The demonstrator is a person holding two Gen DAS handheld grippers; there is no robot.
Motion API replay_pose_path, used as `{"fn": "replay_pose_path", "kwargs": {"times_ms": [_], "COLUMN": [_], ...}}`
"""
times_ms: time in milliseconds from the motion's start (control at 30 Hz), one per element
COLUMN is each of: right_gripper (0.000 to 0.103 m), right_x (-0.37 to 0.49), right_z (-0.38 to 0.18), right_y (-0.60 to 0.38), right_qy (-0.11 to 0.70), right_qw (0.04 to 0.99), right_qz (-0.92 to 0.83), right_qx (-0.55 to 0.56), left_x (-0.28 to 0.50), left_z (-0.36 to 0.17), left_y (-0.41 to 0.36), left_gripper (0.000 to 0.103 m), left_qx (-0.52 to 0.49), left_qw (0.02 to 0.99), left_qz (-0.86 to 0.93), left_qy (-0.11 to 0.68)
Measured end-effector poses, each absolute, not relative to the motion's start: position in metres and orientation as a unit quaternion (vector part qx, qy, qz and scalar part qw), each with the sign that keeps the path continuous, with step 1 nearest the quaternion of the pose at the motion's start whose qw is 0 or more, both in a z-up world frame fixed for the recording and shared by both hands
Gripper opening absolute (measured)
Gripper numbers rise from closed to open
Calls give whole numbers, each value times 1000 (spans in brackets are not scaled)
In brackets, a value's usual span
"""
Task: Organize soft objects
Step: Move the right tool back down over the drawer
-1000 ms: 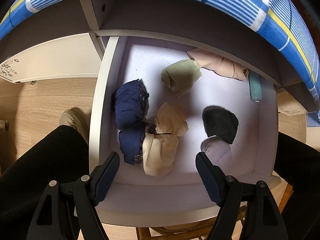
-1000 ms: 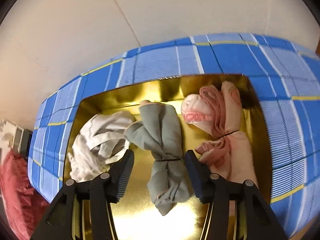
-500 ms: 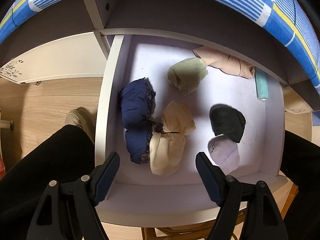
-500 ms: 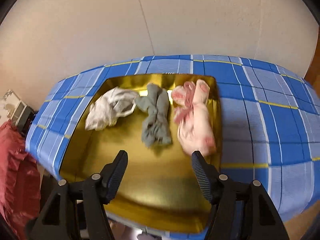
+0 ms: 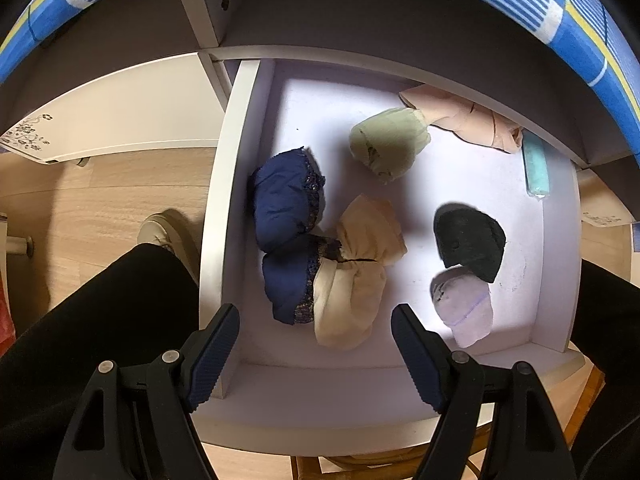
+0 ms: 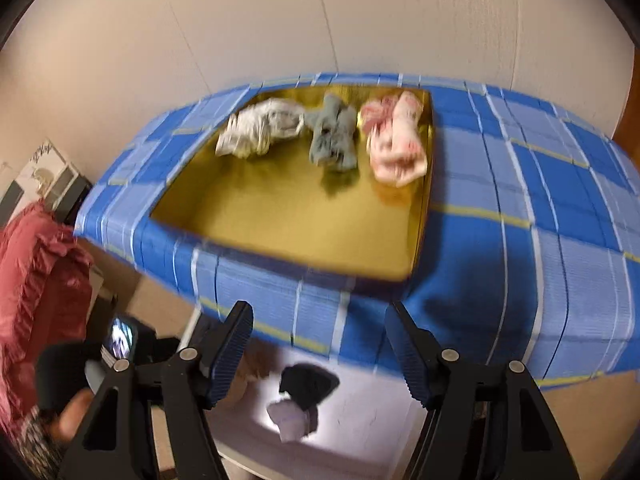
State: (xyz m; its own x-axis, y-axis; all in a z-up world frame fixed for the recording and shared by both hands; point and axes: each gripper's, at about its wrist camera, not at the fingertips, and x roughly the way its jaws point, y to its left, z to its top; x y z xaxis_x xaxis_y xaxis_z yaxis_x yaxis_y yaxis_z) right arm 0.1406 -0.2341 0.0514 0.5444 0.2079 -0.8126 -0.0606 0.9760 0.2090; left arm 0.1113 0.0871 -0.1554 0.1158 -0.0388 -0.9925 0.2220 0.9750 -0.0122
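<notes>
Both jaws stand apart and empty: the left hand-held gripper [image 5: 315,354] over the drawer [image 5: 224,184] of rolled garments, the right hand-held gripper [image 6: 319,354], just widened, facing three blurred, probably cloth bundles [image 6: 332,138] in the gold tray [image 6: 280,216].

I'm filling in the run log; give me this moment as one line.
left gripper: open, empty, over drawer | right gripper: jaws just opening, empty | gold tray: three bundles | stage: between picks

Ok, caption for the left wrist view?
Open left gripper hovers over a drawer of rolled socks.
</notes>
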Motion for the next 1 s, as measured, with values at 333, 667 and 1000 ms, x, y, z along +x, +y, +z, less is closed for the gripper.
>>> {"fn": "replay_pose_path", "kwargs": {"times_ms": [333, 667, 1000], "right_gripper": [70, 73, 75], "right_x": [100, 95, 92], "right_z": [-54, -119, -162], "right_y": [-227, -224, -221], "right_qy": [547, 614, 678], "right_qw": [833, 783, 730], "right_qz": [73, 64, 42], "right_qx": [43, 79, 82], "left_x": [111, 109, 107], "left_z": [-159, -163, -162], "left_y": [85, 83, 74], "left_gripper": [80, 80, 80], "left_qx": [90, 110, 129], "left_qw": [743, 738, 746], "left_qz": [-84, -81, -86], "left_qy": [658, 661, 647]}}
